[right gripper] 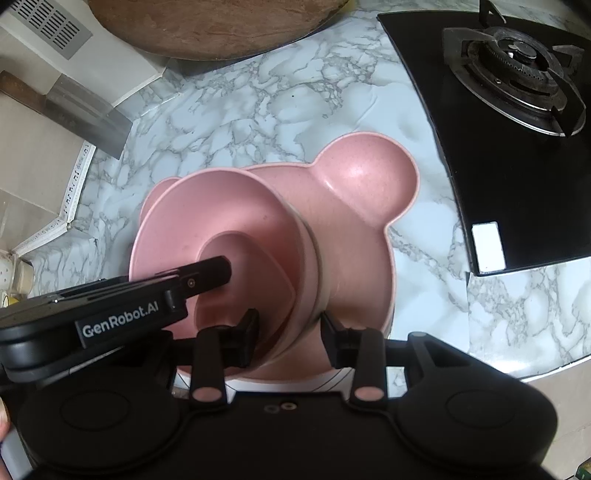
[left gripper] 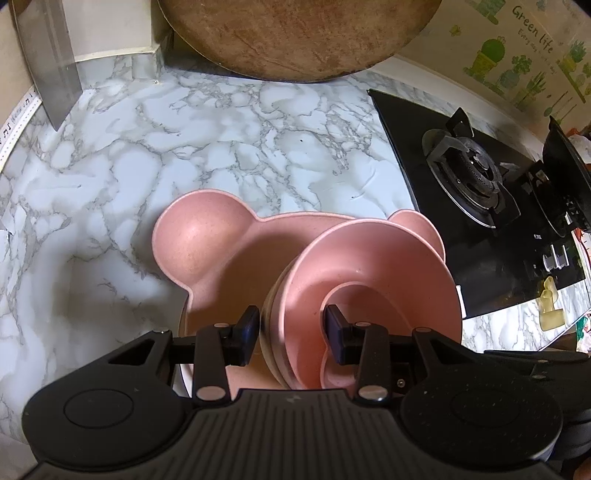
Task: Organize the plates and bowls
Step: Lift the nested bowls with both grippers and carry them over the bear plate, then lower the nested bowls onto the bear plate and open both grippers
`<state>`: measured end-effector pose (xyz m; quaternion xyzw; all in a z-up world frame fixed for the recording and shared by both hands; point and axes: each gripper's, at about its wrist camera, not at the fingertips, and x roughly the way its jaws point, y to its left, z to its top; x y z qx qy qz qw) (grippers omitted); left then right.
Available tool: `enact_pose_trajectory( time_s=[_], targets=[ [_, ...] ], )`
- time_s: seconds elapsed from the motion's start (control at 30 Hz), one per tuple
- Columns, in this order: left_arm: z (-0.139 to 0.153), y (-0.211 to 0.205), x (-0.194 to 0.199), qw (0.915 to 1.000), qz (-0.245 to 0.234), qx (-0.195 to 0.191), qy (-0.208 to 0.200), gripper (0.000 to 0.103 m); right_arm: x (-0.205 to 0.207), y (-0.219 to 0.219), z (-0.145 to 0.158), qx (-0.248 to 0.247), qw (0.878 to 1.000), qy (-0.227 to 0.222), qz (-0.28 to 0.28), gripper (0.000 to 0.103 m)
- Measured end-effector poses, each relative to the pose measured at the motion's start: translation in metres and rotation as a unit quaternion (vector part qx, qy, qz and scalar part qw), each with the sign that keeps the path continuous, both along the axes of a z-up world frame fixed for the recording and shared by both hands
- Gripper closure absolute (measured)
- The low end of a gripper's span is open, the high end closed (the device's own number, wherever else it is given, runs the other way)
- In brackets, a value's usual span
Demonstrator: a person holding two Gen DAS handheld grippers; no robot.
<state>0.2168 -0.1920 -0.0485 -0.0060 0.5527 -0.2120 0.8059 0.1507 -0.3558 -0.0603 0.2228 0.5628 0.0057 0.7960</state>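
Observation:
A pink bear-shaped plate (left gripper: 207,243) (right gripper: 369,192) lies on the marble counter (left gripper: 221,129). Over its main hollow is a nested stack of pink bowls (left gripper: 369,258) (right gripper: 221,206), seen tilted. My left gripper (left gripper: 291,326) straddles the stack's near wall, one pad outside and one inside, and presses on it. My right gripper (right gripper: 290,328) clamps the opposite side of the same stack in the same way. One finger of the left gripper (right gripper: 214,273) reaches into the top bowl in the right wrist view. Whether the stack rests on the plate is hidden.
A round wooden cutting board (left gripper: 295,37) (right gripper: 207,26) leans at the back. A cleaver (left gripper: 48,62) (right gripper: 85,110) stands at the left wall. A black gas hob (left gripper: 472,177) (right gripper: 517,74) lies to the right, with a dark pan (left gripper: 565,173) beyond its burner.

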Motion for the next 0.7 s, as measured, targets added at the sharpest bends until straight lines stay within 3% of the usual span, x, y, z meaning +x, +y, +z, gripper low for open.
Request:
enact_pose_trajectory(
  time_s=[0.43, 0.7],
  targets=[
    [0.019, 0.017, -0.018, 0.9990, -0.013, 0.002, -0.044, 0.065, -0.015, -0.002, 0.021, -0.017, 0.999, -0.035, -0.013, 0.062],
    [0.039, 0.036, -0.040, 0.9963, -0.027, -0.007, -0.081, 0.065, -0.039, 0.014, 0.046, -0.053, 0.995, -0.087, 0.005, 0.058]
  ],
)
